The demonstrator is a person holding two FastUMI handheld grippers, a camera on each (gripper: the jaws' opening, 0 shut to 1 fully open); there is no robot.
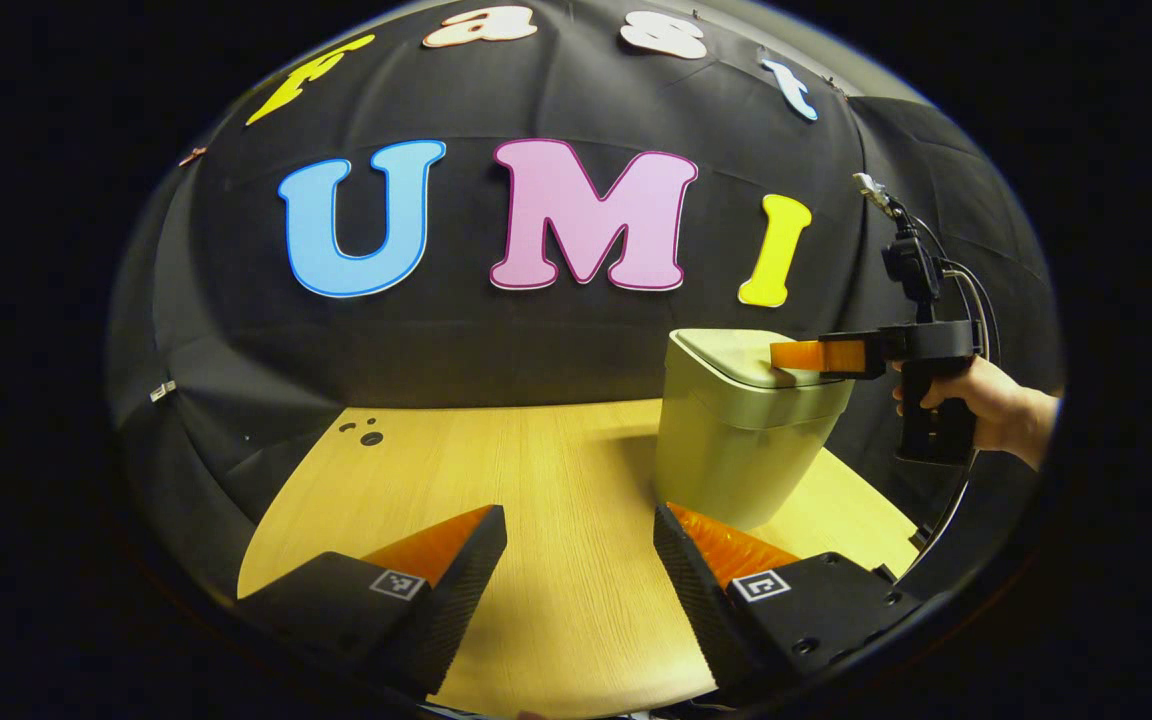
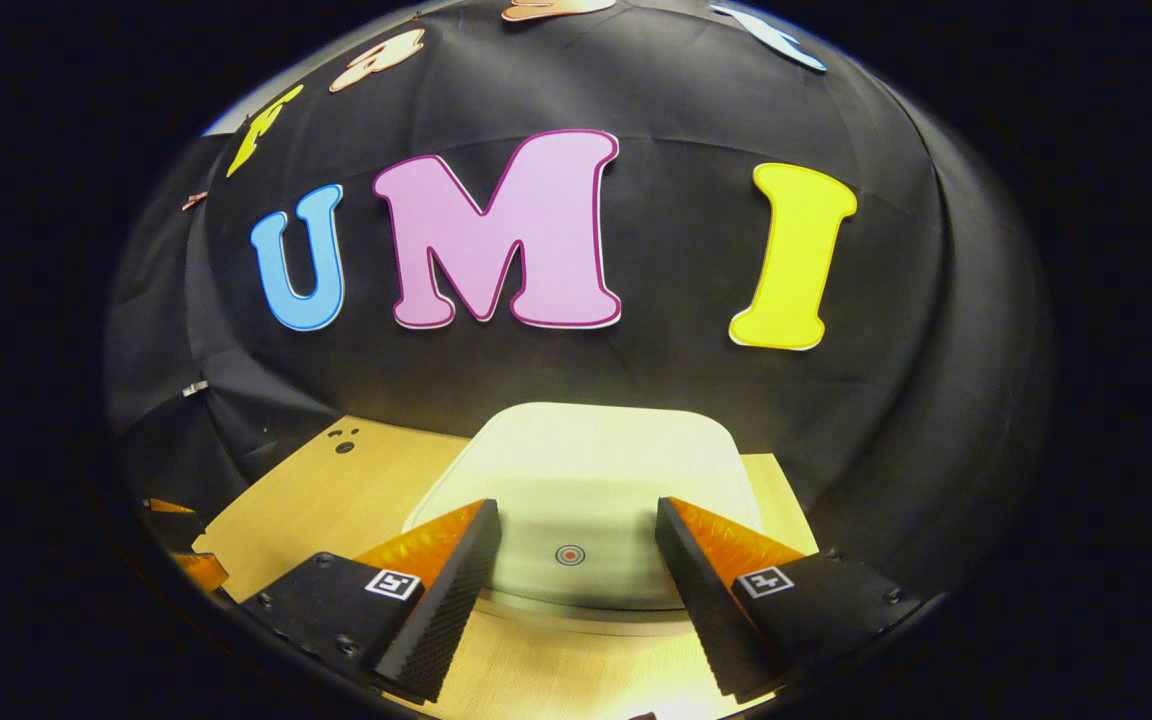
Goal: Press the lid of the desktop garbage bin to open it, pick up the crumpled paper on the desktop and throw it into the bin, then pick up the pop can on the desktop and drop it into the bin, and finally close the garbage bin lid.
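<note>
The pale green desktop bin (image 1: 736, 440) stands on the wooden table (image 1: 536, 470) at the right, and its lid (image 1: 736, 355) lies flat and shut. My right gripper (image 1: 821, 355), held by a hand (image 1: 991, 410), hovers over the lid's right edge. In the right gripper view the lid (image 2: 586, 450) lies just below and ahead of my open right gripper (image 2: 576, 525), and a small red round mark (image 2: 569, 554) sits between the fingers. My left gripper (image 1: 581, 535) stands open over the table, left of the bin, holding nothing.
A few small dark holes (image 1: 368, 436) mark the table's far left corner. The black cloth wall rises right behind the table and the bin. The left gripper's fingers (image 2: 181, 545) show at the lower left of the right gripper view.
</note>
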